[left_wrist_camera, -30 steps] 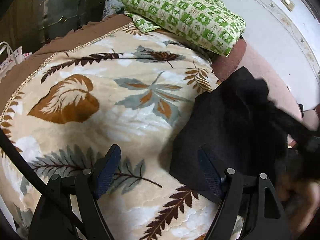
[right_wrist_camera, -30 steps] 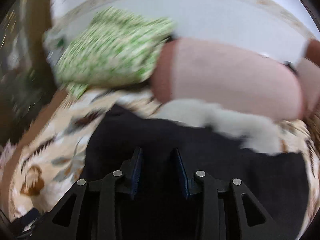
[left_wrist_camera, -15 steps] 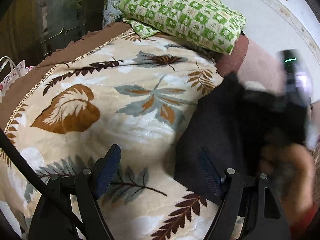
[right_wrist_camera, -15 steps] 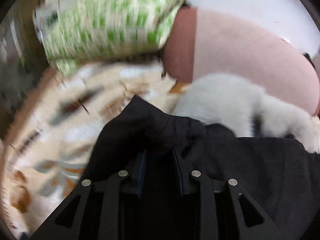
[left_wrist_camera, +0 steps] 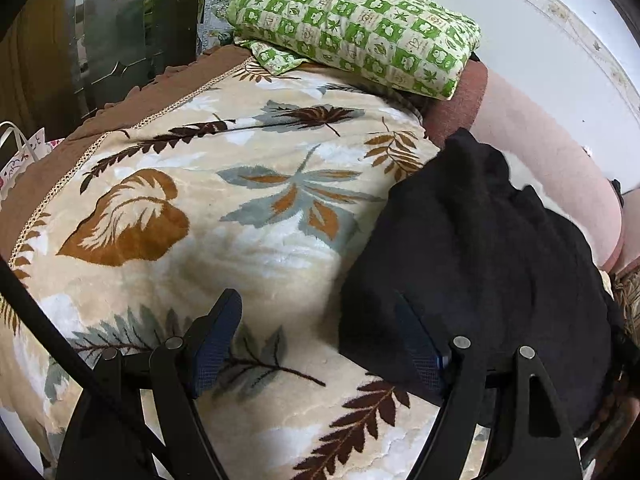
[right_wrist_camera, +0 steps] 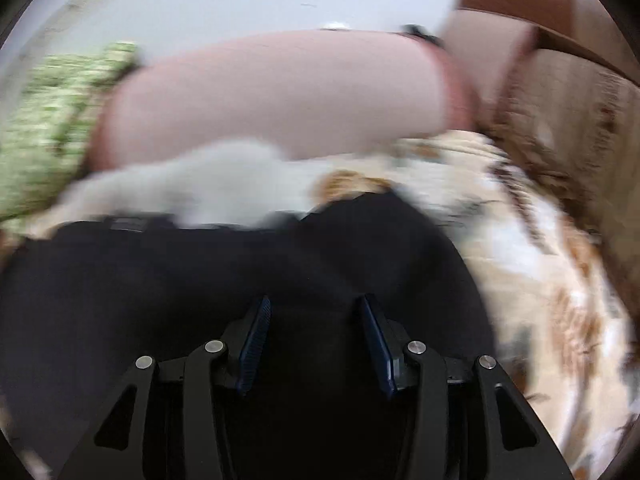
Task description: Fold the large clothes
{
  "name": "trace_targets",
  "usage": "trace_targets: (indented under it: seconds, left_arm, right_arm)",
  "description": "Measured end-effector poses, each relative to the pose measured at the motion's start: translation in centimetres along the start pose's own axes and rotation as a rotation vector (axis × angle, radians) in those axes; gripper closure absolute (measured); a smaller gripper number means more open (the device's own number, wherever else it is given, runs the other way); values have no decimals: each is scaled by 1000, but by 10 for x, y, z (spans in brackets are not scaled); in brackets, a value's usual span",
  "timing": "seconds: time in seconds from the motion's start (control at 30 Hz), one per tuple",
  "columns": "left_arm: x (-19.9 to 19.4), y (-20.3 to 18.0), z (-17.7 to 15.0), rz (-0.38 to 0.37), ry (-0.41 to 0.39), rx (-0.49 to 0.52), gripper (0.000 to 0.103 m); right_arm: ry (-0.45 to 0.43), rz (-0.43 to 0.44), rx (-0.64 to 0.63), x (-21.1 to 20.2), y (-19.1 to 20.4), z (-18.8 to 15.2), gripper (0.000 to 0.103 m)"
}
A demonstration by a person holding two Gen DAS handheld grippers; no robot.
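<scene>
Half a second ago the right tool (right_wrist_camera: 312, 344) had its pads nearly together in a raised bunch of dark cloth; now they stand apart with nothing between them, and the black garment (left_wrist_camera: 480, 264) lies lower and flatter on the bed. The right hand, which crossed the left wrist view then, is gone from it.

Furthest left in that view, the leaf-patterned blanket (left_wrist_camera: 224, 208) covers the bed and gives a broad, soft surface for spreading a large piece. At its far end a green checked pillow (left_wrist_camera: 360, 28) sits clear of the working area. The left tool (left_wrist_camera: 320, 344) hovers low over the blanket with its fingers wide apart, gripping nothing; its right finger (left_wrist_camera: 416, 344) sits at the garment's near left edge, though I cannot tell whether it touches the cloth. That placement probably readies it to pinch this edge for the next fold.

Rightward, the garment lies in a rumpled heap against a pink bolster (left_wrist_camera: 552, 184), one fold laid over but not smoothed.

From the right wrist, badly blurred by motion, the garment (right_wrist_camera: 240, 272) fills the lower frame beneath the open pads, with something white and fluffy (right_wrist_camera: 192, 188) beyond it and the bolster (right_wrist_camera: 272, 92) behind. The blur suggests this tool is swinging off to find a fresh grip.
</scene>
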State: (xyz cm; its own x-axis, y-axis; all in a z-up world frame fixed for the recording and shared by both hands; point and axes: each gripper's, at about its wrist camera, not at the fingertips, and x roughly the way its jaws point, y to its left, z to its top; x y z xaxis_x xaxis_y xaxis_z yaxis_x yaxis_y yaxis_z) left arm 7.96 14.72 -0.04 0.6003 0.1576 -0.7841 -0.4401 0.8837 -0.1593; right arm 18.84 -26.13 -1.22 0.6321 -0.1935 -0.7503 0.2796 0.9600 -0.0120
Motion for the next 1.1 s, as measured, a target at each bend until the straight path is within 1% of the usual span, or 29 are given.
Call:
trace_targets:
  seconds: [0.07, 0.1, 0.17, 0.2, 0.27, 0.3, 0.33, 0.37, 0.47, 0.5, 0.53, 0.57, 0.6, 0.63, 0.67, 0.73, 0.8, 0.9, 1.0, 1.1]
  left_arm:
    - [2, 3, 3, 5, 1, -8, 25]
    - [4, 5, 5, 7, 5, -16, 25]
    - [8, 9, 9, 5, 21, -32, 25]
    - [9, 12, 11, 2, 28, -42, 25]
    - [11, 16, 14, 2, 34, -59, 25]
    - [12, 17, 14, 3, 36, -62, 25]
    - [12, 18, 14, 10, 35, -65, 25]
    - [12, 18, 12, 23, 31, -62, 25]
    - [11, 12, 7, 59, 17, -25, 25]
    - [10, 8, 5, 70, 11, -6, 25]
    - [10, 4, 2, 77, 5, 13, 25]
    - [9, 0, -1, 84, -1, 32, 25]
    - [9, -2, -2, 90, -4, 47, 25]
    - [9, -4, -4, 95, -8, 60, 25]
    - [9, -6, -5, 101, -12, 70, 25]
    - [10, -9, -6, 115, -20, 85, 25]
    - [11, -11, -7, 131, -26, 95, 25]
    - [11, -12, -8, 145, -38, 106, 25]
    - [3, -17, -10, 182, -87, 132, 25]
    - [-8, -20, -11, 197, -148, 145, 25]
  right_arm:
    - [-15, -124, 18, -2, -21, 2, 54]
    - [-27, -134, 22, -8, -27, 2, 54]
    - [-39, -99, 35, -24, -36, -4, 53]
    - [-56, -53, 56, -38, -41, -10, 52]
    - [-84, 27, 101, -59, -47, -21, 37]
    - [-108, 85, 140, -75, -53, -35, 34]
    - [-122, 114, 158, -84, -53, -42, 31]
    - [-139, 150, 179, -94, -56, -57, 30]
    - [-185, 193, 189, -106, -50, -88, 30]
    - [-214, 191, 179, -109, -47, -103, 29]
    - [-219, 175, 168, -110, -43, -113, 29]
    - [-197, 169, 158, -108, -39, -117, 28]
    - [-175, 192, 154, -106, -36, -117, 28]
    - [-165, 249, 151, -108, -32, -115, 28]
    - [-188, 273, 154, -114, -31, -112, 28]
    - [-238, 254, 149, -122, -33, -109, 28]
    - [-259, 251, 135, -129, -35, -108, 27]
    - [-252, 242, 130, -129, -38, -108, 26]
    - [-240, 237, 159, -127, -44, -109, 26]
    - [-235, 246, 185, -126, -49, -108, 26]
